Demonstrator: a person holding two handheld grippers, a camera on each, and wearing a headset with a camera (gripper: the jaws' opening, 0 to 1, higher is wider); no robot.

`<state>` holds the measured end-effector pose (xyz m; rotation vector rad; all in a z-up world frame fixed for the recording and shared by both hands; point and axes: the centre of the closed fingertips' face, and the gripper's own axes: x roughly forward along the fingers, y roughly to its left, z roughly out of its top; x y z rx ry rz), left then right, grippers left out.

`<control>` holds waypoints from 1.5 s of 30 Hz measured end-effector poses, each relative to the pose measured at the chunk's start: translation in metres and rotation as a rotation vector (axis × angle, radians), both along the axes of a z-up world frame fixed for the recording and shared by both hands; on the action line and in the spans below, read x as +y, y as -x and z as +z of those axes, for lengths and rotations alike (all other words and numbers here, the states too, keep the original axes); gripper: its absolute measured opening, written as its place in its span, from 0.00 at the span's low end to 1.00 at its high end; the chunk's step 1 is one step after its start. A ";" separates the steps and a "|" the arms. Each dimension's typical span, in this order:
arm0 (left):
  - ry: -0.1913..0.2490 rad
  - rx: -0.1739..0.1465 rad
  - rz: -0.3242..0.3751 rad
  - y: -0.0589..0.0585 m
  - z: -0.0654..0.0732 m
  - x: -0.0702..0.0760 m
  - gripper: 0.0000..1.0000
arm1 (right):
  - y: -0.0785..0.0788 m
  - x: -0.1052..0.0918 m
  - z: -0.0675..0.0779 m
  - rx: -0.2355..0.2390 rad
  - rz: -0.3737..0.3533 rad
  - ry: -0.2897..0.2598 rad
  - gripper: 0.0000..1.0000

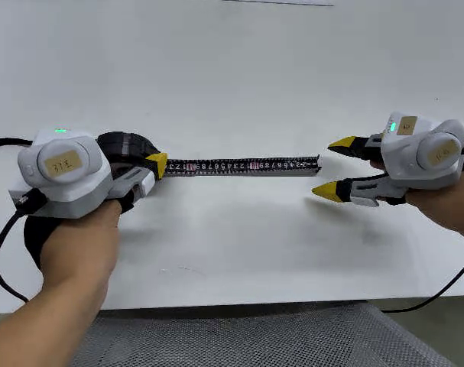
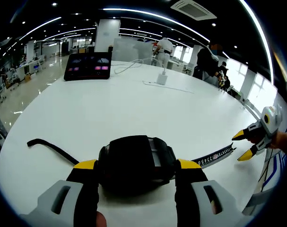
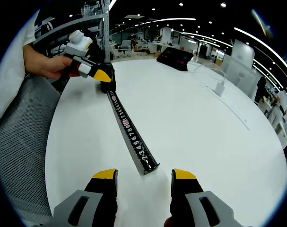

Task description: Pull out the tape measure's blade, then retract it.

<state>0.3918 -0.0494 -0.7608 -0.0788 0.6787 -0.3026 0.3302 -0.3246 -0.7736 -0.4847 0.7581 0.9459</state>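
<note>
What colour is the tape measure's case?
The case is black, best seen in the left gripper view.

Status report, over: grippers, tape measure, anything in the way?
Left gripper shut on the tape measure case. Right gripper open at the blade tip, not gripping. Blade pulled out, lying flat. Black cord beside the case, off the blade.

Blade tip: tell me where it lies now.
In the head view the blade tip lies on the white table, right of centre, just ahead of the open right gripper.
</note>
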 end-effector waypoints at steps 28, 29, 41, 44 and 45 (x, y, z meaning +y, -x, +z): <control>0.008 0.010 -0.007 0.000 -0.001 0.001 0.61 | -0.014 0.005 -0.012 0.054 0.144 0.016 0.16; 0.008 0.010 -0.008 0.000 -0.001 0.001 0.61 | -0.015 0.005 -0.012 0.056 0.150 0.016 0.16; 0.017 0.017 -0.005 -0.001 -0.002 0.001 0.61 | -0.013 0.006 -0.013 0.062 0.211 0.024 0.11; 0.016 0.016 -0.005 -0.001 -0.002 0.001 0.61 | -0.013 0.006 -0.013 0.066 0.205 0.017 0.11; 0.015 0.016 -0.005 -0.001 -0.002 0.001 0.61 | -0.013 0.006 -0.013 0.067 0.204 0.016 0.11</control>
